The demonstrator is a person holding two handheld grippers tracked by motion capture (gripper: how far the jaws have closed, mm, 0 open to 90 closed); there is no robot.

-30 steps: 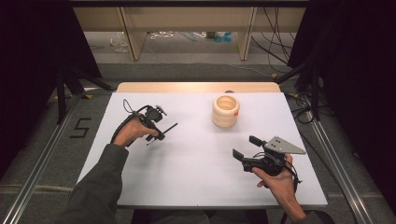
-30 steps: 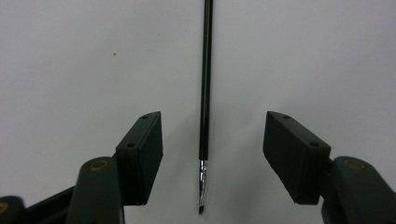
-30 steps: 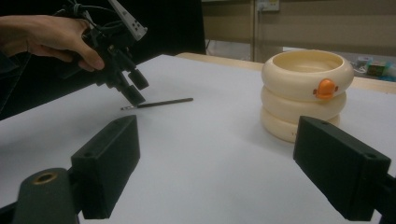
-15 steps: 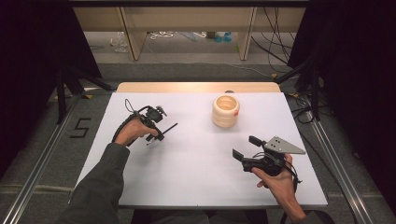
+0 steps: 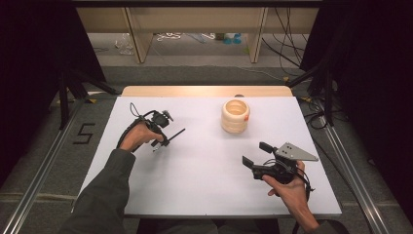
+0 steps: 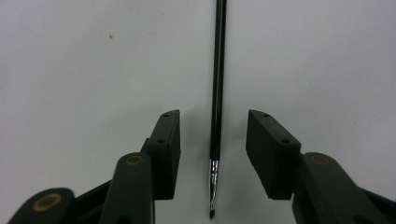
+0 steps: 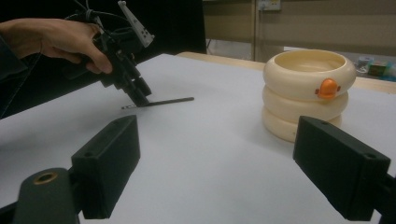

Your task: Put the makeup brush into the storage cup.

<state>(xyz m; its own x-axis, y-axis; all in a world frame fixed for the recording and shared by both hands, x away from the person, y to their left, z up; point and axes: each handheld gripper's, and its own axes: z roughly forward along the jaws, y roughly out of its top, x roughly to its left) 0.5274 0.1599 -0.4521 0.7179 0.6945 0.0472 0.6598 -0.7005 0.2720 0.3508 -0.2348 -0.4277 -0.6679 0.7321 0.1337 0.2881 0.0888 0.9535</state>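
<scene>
A cream ring-stacked holder (image 5: 235, 116) with a small orange knob on its side stands upright on the white table (image 5: 204, 180), toward the far edge. Beyond the table, wooden shelf legs (image 5: 136, 34) rise from the floor, where loose cables (image 5: 285, 46) trail. A dark number five (image 5: 84, 133) marks the floor at the left.

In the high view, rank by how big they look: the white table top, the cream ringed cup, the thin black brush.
1. White table top, by far the largest.
2. Cream ringed cup.
3. Thin black brush: least area, lying between the left gripper's jaws, partly hidden, so its length is uncertain.
</scene>
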